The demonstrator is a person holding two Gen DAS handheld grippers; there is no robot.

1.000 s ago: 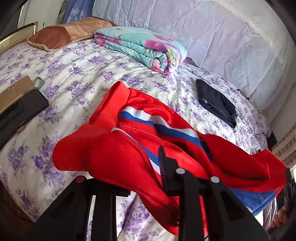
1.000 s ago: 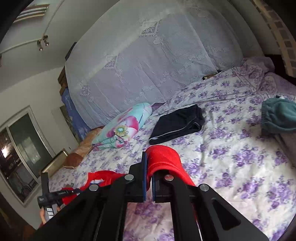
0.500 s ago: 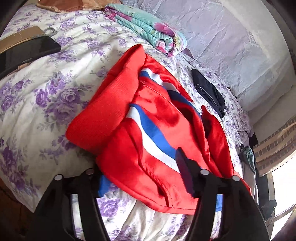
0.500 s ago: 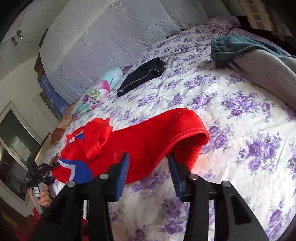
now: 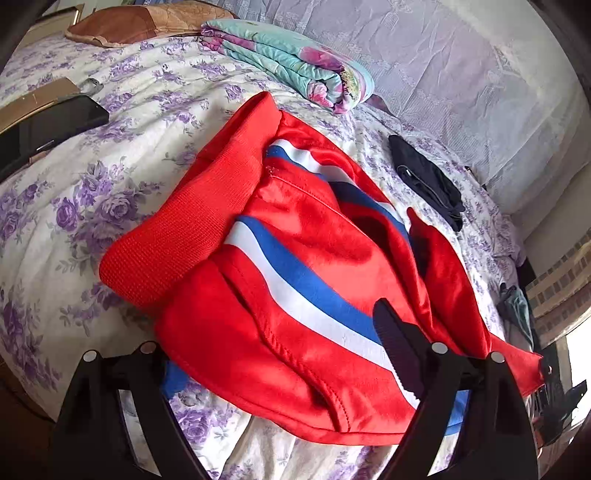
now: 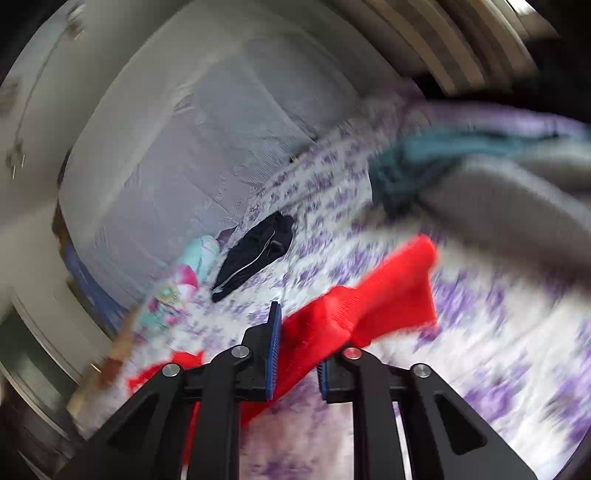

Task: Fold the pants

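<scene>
Lying bunched on the floral bedspread [image 5: 122,92], the red pants [image 5: 295,266] show a ribbed waistband at the near left and a blue-and-white side stripe running diagonally across the shiny fabric. One leg trails off toward the far right edge of the bed.

Left gripper [image 5: 273,354]: jaws have just been opening and stand wide apart, straddling the near hem of the pants. Fabric lies between the fingers, but the pads do not press on it. Only the right finger's toothed pad is clearly seen; the left one sits low beside the cloth.

Right gripper [image 6: 297,354]: view heavily motion-blurred. Jaws have just been closing, with a fold of red ribbed cloth bunched between the blue pads. Left pad sits against the cloth; the right pad is mostly hidden by it, so a firm clamp cannot be confirmed.

Other items on the bed: folded floral quilt [image 5: 295,66] and brown pillow [image 5: 147,22] at the far end, a black garment [image 5: 428,181] beyond the pants, a teal garment [image 6: 424,162] on grey cloth at the right.
</scene>
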